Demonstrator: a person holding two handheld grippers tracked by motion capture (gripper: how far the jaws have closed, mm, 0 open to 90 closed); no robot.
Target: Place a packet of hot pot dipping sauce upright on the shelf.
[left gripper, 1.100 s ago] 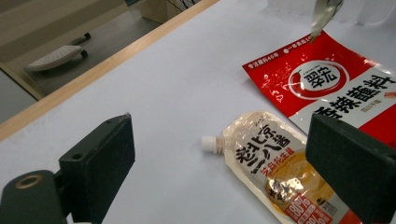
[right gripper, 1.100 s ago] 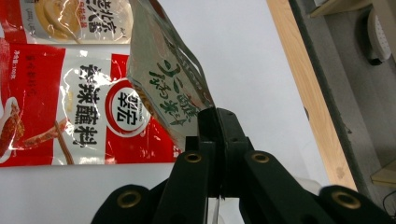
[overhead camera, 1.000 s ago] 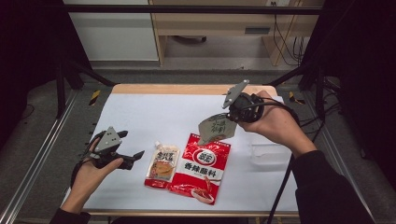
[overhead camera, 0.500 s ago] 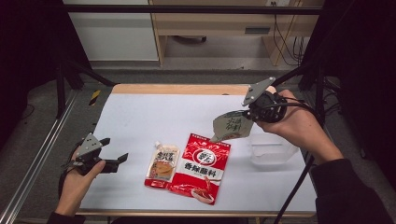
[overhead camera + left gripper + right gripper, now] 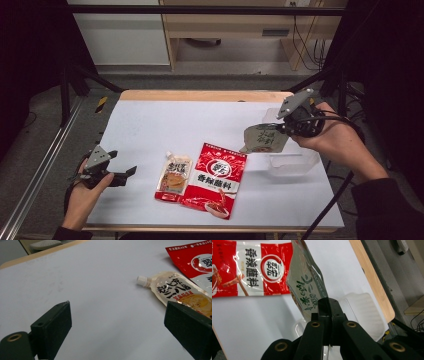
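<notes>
My right gripper (image 5: 280, 127) is shut on the edge of a silvery-green pouch (image 5: 262, 139), which hangs in the air just above a clear plastic tray (image 5: 295, 165) at the table's right side. In the right gripper view the jaws (image 5: 328, 305) pinch the pouch (image 5: 307, 282), with the tray (image 5: 362, 312) below. A red sachet (image 5: 217, 175) and a small spouted sauce pouch (image 5: 175, 172) lie flat at the middle front. My left gripper (image 5: 125, 174) is open near the front left, low over the table and pointing at the spouted pouch (image 5: 175, 290). Nothing lies between its jaws (image 5: 117, 315).
The white table top (image 5: 175, 125) has a wooden far edge (image 5: 200, 95). Black frame posts stand at both back corners, and a metal rail (image 5: 35, 180) runs along the left. A cable trails from the right hand off the table's front right.
My right gripper carried the pouch to the right, from the table's middle to above the clear tray. My left gripper drew back left and lower, toward the front-left corner.
</notes>
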